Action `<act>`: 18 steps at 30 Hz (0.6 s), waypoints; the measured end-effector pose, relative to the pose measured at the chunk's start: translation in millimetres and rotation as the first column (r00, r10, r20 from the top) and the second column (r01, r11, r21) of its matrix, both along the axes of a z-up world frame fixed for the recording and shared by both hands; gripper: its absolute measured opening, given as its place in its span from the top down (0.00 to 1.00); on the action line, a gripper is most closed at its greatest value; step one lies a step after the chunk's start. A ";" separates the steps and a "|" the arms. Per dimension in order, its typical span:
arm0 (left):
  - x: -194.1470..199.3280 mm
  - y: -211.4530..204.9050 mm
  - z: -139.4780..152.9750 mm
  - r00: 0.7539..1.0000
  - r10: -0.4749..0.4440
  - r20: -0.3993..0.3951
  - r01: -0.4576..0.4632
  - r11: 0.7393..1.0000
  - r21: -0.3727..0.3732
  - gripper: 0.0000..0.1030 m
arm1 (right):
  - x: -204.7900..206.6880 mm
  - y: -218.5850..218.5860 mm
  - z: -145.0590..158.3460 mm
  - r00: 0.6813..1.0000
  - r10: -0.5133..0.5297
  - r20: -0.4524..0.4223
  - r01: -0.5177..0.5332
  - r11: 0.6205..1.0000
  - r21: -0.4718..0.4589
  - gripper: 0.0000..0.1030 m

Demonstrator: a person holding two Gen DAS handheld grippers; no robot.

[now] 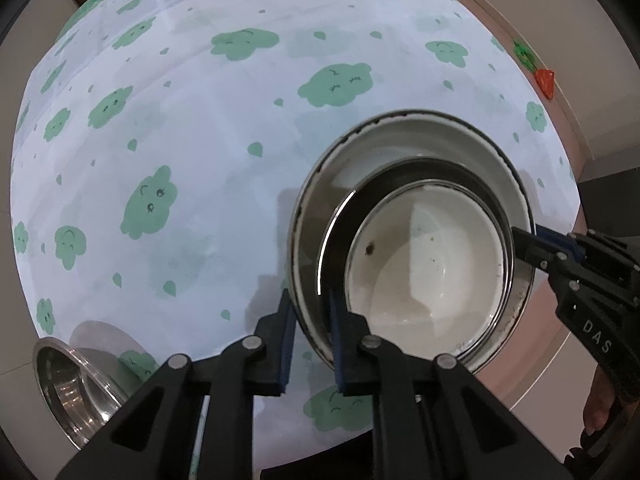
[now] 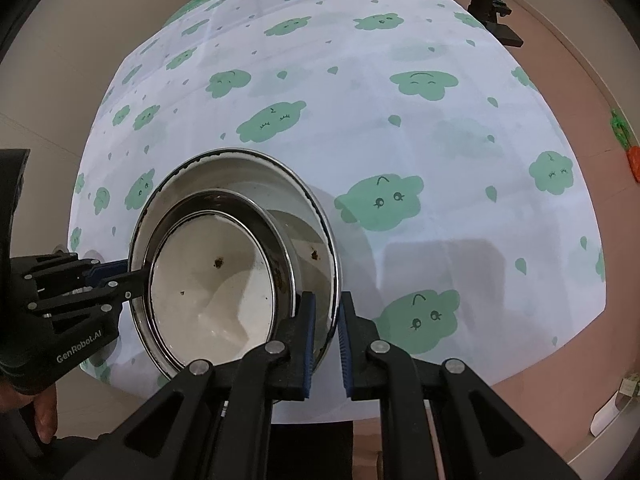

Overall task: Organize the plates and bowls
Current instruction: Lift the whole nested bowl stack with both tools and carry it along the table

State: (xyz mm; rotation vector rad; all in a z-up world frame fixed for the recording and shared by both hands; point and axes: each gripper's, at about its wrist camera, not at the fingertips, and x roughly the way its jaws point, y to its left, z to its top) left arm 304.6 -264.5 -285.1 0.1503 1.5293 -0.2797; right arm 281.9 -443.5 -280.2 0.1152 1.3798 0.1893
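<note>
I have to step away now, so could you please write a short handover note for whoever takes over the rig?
Left hand-held gripper: clamped on the near-left rim of the large white bowl.
Right hand-held gripper: clamped on the opposite rim of the same bowl.
The smaller white bowl is already nested inside; both show brown specks.
The pair is held tilted by the table's near edge.
A steel bowl sits apart, at the near-left table edge.
Left to do: set the nested pair down and deal with the steel bowl.
</note>
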 end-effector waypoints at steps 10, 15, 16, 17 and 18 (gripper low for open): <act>-3.7 14.3 21.3 0.999 0.022 0.039 -0.022 1.000 0.011 0.87 | 6.0 15.0 14.7 0.999 0.035 0.013 -0.035 0.999 -0.001 0.88; -8.2 33.0 28.0 0.997 0.058 0.049 -0.059 0.998 0.009 0.88 | 8.3 29.7 21.2 0.997 0.070 0.013 -0.070 0.998 0.009 0.88; -8.4 37.1 28.9 0.996 0.066 0.053 -0.067 0.998 0.011 0.88 | 8.7 34.1 22.0 0.997 0.080 0.013 -0.080 0.997 0.009 0.88; -9.8 40.6 30.0 0.996 0.074 0.057 -0.075 0.997 0.012 0.88 | 9.1 37.3 22.7 0.996 0.086 0.013 -0.086 0.996 0.009 0.88; -10.9 44.9 31.2 0.995 0.083 0.060 -0.084 0.996 0.013 0.88 | 9.8 42.6 24.2 0.995 0.098 0.015 -0.098 0.995 0.010 0.88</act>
